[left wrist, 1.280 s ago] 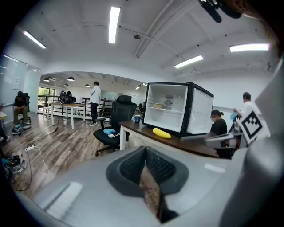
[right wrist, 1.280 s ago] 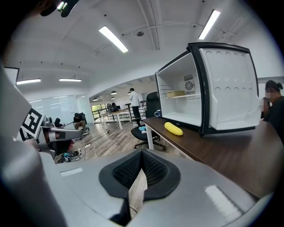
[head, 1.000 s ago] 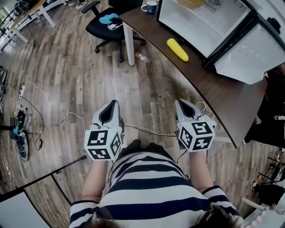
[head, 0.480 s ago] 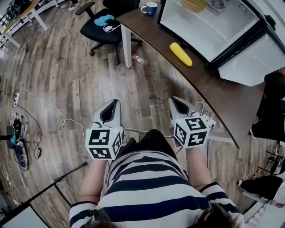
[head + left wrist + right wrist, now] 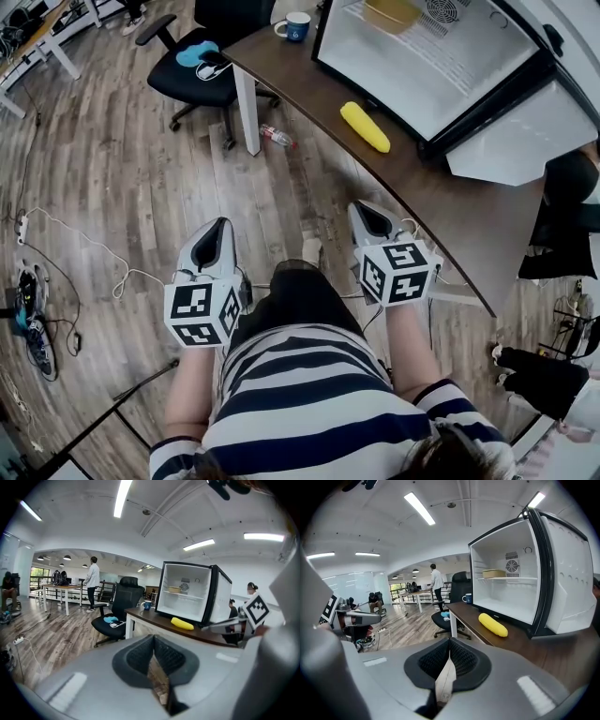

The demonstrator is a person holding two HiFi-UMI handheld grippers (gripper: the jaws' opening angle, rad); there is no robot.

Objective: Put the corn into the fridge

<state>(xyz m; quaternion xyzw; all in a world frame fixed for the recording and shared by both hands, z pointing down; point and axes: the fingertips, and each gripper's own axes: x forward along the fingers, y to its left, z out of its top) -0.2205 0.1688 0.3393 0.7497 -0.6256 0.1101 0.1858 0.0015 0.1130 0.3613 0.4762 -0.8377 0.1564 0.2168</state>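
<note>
Task barely begun. Yellow corn cob (image 5: 365,127) lies on the dark brown curved wooden desk (image 5: 450,202), upper centre of head view, just in front of the open white mini fridge w/ black frame (image 5: 417,70), not in it. Left gripper (image 5: 218,232) & right gripper (image 5: 362,214) sit lower centre, well apart from the corn. Both have jaws closed, nothing held. Left to do, prob.: reach in, open a claw, grab corn, place inside the fridge.
</note>
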